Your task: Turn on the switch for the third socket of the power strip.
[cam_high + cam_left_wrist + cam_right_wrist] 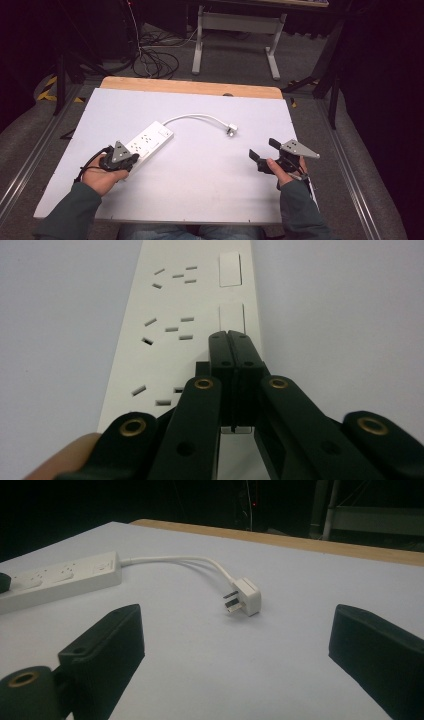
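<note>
White plug (244,597) between spread right jaws, perhaps beyond reach.

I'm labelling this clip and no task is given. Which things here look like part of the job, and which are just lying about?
Likely part of the job:
- white power strip, under the shut left claw
- its plug and cord, in front of the open right claw

Just lying about:
- cables on the floor
- grey table frame beyond the table
</note>
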A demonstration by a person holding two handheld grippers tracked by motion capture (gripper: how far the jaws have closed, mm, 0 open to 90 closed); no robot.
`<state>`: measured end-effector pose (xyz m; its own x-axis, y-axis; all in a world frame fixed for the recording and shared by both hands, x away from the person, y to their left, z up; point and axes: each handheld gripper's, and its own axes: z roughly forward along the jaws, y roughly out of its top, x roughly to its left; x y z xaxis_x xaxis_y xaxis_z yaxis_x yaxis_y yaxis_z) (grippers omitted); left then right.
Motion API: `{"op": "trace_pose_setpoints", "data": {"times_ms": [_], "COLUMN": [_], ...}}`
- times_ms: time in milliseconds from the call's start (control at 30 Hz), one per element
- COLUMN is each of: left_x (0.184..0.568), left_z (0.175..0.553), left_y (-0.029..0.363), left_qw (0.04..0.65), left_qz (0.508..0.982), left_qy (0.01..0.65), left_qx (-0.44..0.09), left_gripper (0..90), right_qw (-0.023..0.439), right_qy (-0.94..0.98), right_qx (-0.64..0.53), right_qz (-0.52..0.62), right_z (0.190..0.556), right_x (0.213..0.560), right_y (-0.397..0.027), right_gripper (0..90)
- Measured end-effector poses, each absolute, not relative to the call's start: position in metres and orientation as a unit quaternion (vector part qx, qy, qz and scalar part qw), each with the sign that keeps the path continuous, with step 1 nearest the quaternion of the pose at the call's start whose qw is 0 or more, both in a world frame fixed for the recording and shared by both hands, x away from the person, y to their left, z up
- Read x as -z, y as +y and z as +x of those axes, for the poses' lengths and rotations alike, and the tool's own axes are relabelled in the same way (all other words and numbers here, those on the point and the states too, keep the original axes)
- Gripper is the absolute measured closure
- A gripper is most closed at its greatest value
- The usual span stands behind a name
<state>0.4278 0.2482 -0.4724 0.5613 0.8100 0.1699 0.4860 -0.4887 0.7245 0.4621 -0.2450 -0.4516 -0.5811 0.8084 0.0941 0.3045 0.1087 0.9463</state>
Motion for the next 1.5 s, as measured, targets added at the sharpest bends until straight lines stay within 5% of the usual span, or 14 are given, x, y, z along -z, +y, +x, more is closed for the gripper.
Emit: {"op": "trace_pose_setpoints", "data": {"times_ms": [767,1500], "left_x": [0.472,0.455], "left_z": [0.427,0.420], "left_y": [0.253,0.269], "left_qw": [0.327,0.410], "left_qz": [0.817,0.742], "left_qy": [0.404,0.434], "left_qx": [-0.249,-0.306], "left_gripper": [89.9,89.9], "right_qw": [0.237,0.236], "right_qy": [0.706,0.706], "right_qx": [-0.539,-0.540], "right_qz": [0.393,0.393], "right_z": [0.459,0.461], "right_x": [0.450,0.451], "right_y": [-0.246,-0.246], "right_gripper": [8.3,8.3]}}
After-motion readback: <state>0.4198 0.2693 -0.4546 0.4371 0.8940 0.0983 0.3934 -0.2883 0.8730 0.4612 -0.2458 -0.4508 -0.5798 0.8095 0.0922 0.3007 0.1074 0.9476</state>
